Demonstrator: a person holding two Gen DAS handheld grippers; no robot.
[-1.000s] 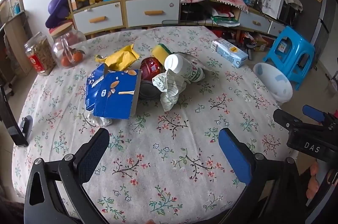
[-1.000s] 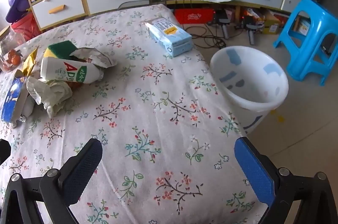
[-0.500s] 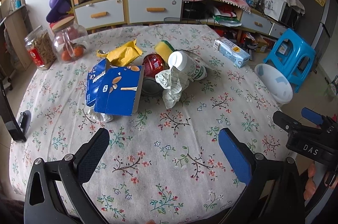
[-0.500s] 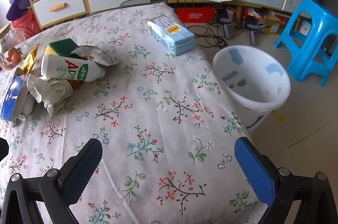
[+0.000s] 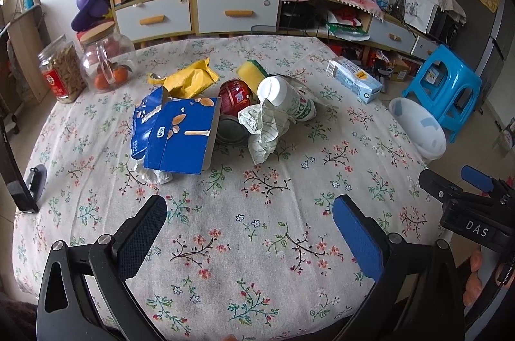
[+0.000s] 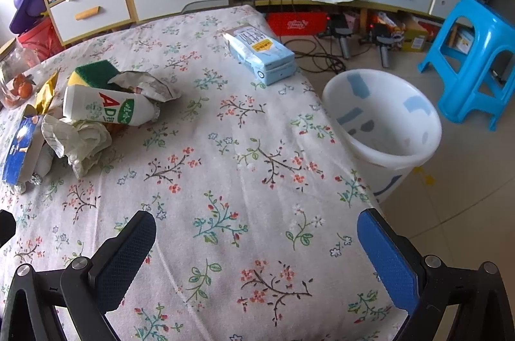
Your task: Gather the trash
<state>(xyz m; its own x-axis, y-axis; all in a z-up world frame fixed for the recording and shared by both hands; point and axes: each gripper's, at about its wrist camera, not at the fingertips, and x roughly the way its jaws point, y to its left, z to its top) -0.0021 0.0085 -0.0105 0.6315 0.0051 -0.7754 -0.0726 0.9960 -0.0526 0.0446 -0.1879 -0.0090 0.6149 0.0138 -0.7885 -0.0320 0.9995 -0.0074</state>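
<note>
Both claws, left (image 5: 249,223) & right (image 6: 256,239), wide open, empty, above counter (image 6: 225,148). Bottle (image 6: 106,111) on side, cap twd left claw.

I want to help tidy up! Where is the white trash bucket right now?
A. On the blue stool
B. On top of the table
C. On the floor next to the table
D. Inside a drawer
C: the white trash bucket stands on the floor beside the table edge, short of the blue stool.
</note>
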